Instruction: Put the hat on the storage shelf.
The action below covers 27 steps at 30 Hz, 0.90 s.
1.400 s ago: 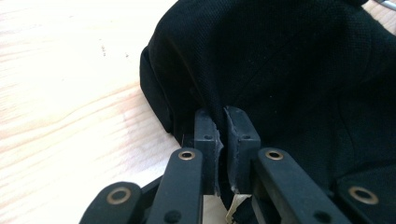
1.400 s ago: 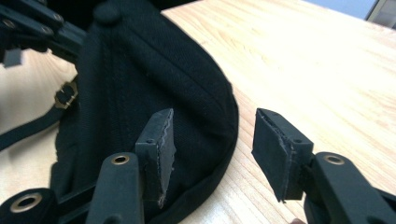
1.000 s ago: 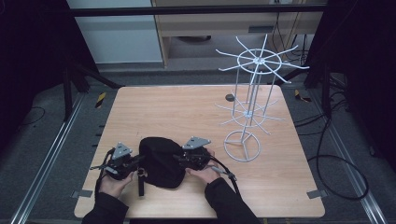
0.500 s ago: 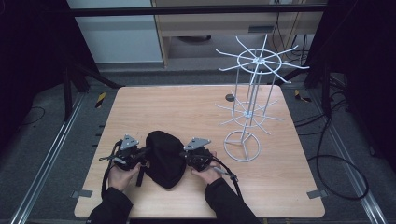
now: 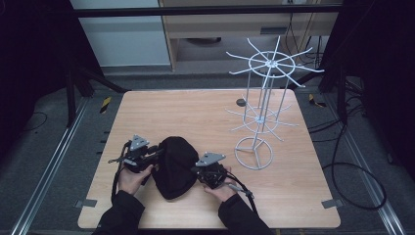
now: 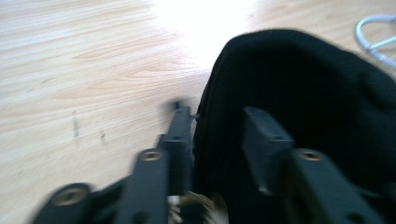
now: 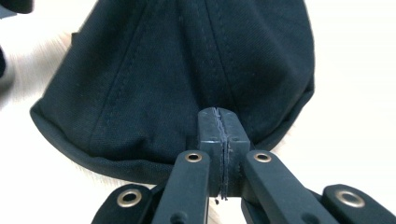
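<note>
A black fabric cap [image 5: 173, 166] with stitched seam lines running up its panels lies near the front edge of the light wooden tabletop [image 5: 205, 112]. It sits crumpled into a soft, rounded mound, its rolled hem edge resting on the wood.

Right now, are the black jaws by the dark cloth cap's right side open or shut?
Shut: the right gripper pinches the black fabric cap, pads together on its edge.
</note>
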Motion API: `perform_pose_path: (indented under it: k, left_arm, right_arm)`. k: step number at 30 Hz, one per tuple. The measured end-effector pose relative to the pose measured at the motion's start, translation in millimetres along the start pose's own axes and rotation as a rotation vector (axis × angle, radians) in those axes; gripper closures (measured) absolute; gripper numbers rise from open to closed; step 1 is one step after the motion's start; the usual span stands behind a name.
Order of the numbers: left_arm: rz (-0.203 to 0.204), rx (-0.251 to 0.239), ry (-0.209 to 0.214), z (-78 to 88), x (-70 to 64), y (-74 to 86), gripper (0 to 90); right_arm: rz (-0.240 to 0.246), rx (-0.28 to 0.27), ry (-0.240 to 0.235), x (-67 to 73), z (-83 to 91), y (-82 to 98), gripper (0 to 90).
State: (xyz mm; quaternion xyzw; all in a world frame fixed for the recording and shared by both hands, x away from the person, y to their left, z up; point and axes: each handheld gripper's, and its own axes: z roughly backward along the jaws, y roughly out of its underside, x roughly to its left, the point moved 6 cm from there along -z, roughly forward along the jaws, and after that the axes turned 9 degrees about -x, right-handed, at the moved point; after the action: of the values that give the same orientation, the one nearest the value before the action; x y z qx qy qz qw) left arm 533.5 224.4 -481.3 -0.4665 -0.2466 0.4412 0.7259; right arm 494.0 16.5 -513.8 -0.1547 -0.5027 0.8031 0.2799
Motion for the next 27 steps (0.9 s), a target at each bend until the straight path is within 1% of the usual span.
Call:
perform_pose_path:
  k: [2,4,5,6,7,9,10,12,13,15,16,18,20,23,24,25,27]
  left_arm:
    - [0.001,-0.006,-0.016,13.8,1.3,-0.8,52.4]
    - [0.013,-0.031,-0.020,29.2,0.0,-0.6,49.1]
    - [0.022,-0.045,-0.013,37.4,-2.8,0.2,48.1]
    - [0.024,-0.049,-0.012,45.3,-6.0,1.7,47.2]
    - [0.033,-0.062,-0.005,53.3,-11.6,3.6,46.0]
    - [0.029,-0.070,0.005,62.0,-20.9,6.9,43.4]
    - [0.023,-0.067,0.007,65.5,-28.3,9.7,41.8]
    - [0.022,-0.056,0.020,67.2,-39.7,14.3,39.5]
    - [0.011,-0.048,0.024,67.0,-47.7,17.3,38.8]
    - [0.002,-0.031,0.025,64.5,-57.5,21.0,38.2]
    - [0.007,-0.025,0.030,62.0,-63.3,22.7,37.5]
    - [-0.014,-0.009,0.027,56.3,-72.8,25.9,37.4]
    - [-0.017,-0.001,0.030,51.0,-78.7,28.1,37.7]
    - [-0.025,0.043,0.037,41.8,-84.5,34.6,44.7]
    - [-0.027,0.057,0.043,39.9,-84.8,36.2,47.9]
    - [-0.019,0.076,0.050,36.9,-84.5,38.8,53.3]
    - [-0.017,0.101,0.050,34.3,-81.5,41.7,64.4]
  right_arm:
    - [0.010,-0.042,0.006,-2.1,5.5,-5.3,86.5]
    - [0.024,-0.076,0.014,-5.7,9.4,-10.4,81.0]
    - [0.029,-0.086,0.019,-7.4,10.4,-12.3,77.9]
    - [0.034,-0.101,0.029,-10.4,11.0,-14.7,73.7]
    - [0.035,-0.117,0.039,-13.7,10.9,-16.9,70.9]
    - [0.024,-0.131,0.040,-18.6,9.6,-20.3,66.4]
    - [0.022,-0.137,0.043,-20.6,8.5,-21.7,63.5]
    - [0.036,-0.144,0.049,-24.0,5.5,-23.8,58.9]
    - [0.040,-0.145,0.048,-25.3,3.6,-24.5,56.6]
    - [0.028,-0.153,0.046,-28.1,-0.7,-24.9,52.8]
    - [0.023,-0.153,0.043,-29.0,-2.3,-24.5,51.4]
    - [0.012,-0.151,0.034,-30.3,-6.8,-22.5,50.5]
    - [0.010,-0.154,0.018,-29.3,-9.8,-21.3,50.5]
    - [0.019,-0.160,-0.002,-26.9,-13.0,-21.0,52.8]
    - [0.021,-0.160,-0.010,-25.6,-14.6,-20.5,55.7]
    - [0.024,-0.155,-0.017,-24.9,-15.4,-19.7,59.3]
    - [0.042,-0.121,-0.033,-22.4,-18.4,-15.3,70.6]
